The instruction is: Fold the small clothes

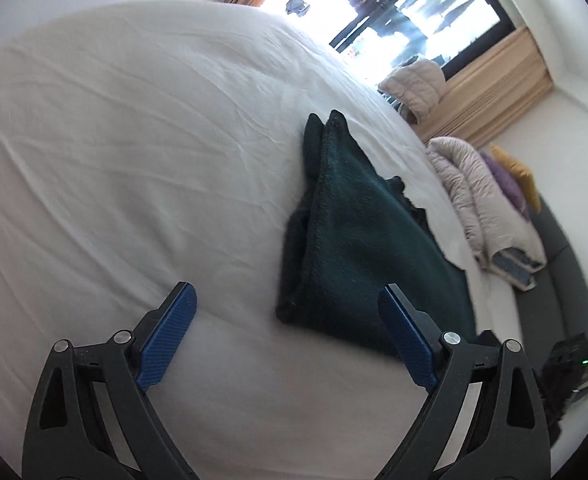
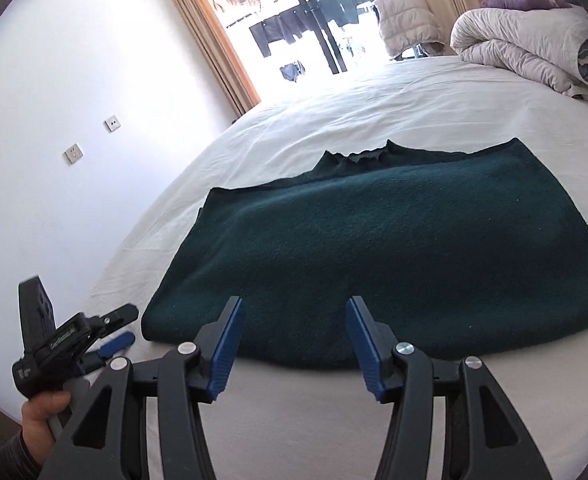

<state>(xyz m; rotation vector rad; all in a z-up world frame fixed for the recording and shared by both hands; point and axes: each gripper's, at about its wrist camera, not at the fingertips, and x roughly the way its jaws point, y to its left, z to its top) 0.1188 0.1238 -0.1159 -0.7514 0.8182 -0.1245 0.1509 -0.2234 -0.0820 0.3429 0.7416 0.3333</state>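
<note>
Right wrist view alone shows left hand (image 2: pixel 40 412), wall sockets (image 2: pixel 73 153).

1. The left gripper (image 1: pixel 286 312) hangs above the white bed sheet (image 1: pixel 114 160), jaws spread wide with nothing between the blue pads (image 1: pixel 170 332).
2. A dark green sweater (image 1: pixel 358 240) lies folded on the sheet, its near corner between the pads.
3. A pale quilt (image 1: pixel 478 196) is bundled at the bed's right edge.
4. A window (image 1: pixel 394 4) with tan curtains (image 1: pixel 490 84) stands beyond.
</note>
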